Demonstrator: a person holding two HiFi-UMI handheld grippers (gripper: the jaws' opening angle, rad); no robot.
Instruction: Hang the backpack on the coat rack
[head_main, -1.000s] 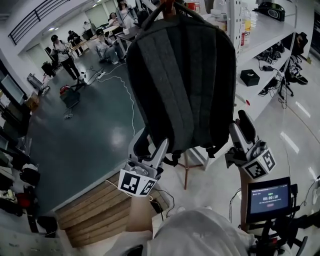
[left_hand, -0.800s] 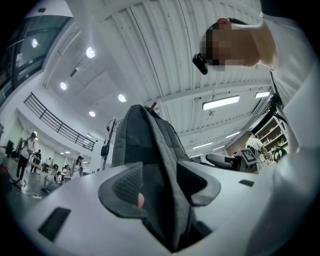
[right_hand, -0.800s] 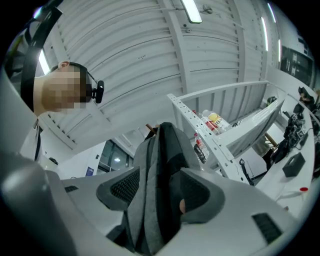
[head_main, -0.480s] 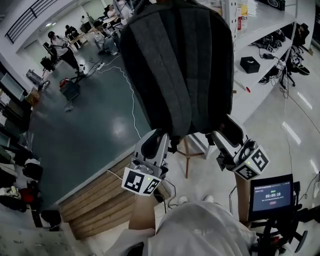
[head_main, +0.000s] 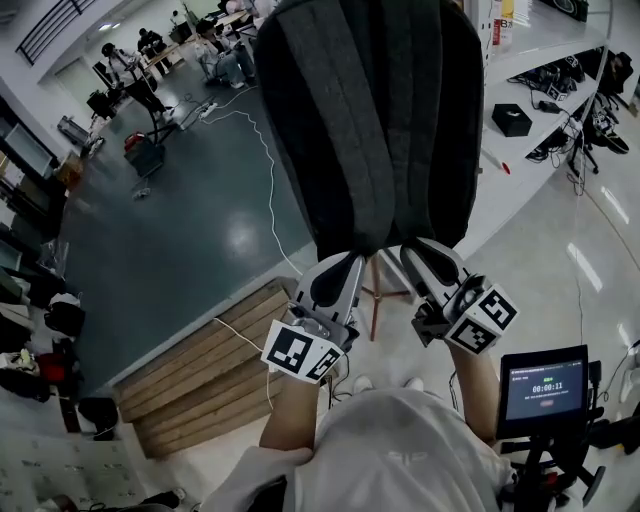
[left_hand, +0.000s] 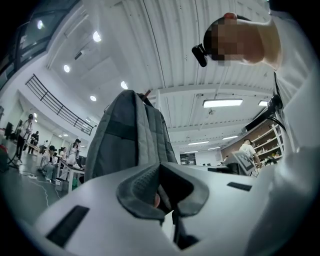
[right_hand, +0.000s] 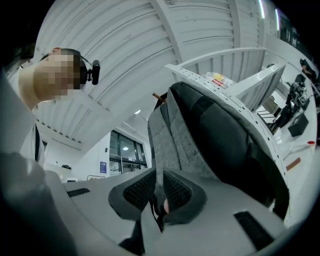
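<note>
A dark grey backpack (head_main: 370, 120) hangs from the top of a wooden coat rack, whose leg (head_main: 375, 300) shows below it. Both grippers are at the bag's bottom edge. My left gripper (head_main: 335, 268) is shut at the lower left corner. In the left gripper view, dark strap material sits pinched between the left gripper's (left_hand: 162, 189) pads, and the backpack (left_hand: 130, 135) rises behind them. My right gripper (head_main: 425, 255) is at the lower right. Its jaws are closing, and the right gripper's (right_hand: 159, 194) pads press a grey strip of the backpack (right_hand: 215, 135).
A stepped wooden platform (head_main: 200, 370) lies below on the left. A small screen on a stand (head_main: 545, 385) is at the lower right. White shelving with gear (head_main: 540, 90) runs along the right. A cable (head_main: 265, 150) crosses the dark floor, with people (head_main: 130, 70) far off.
Both grippers have come in from the sides to the backpack's bottom edge. Their jaws stood open before and are now closed on it.
</note>
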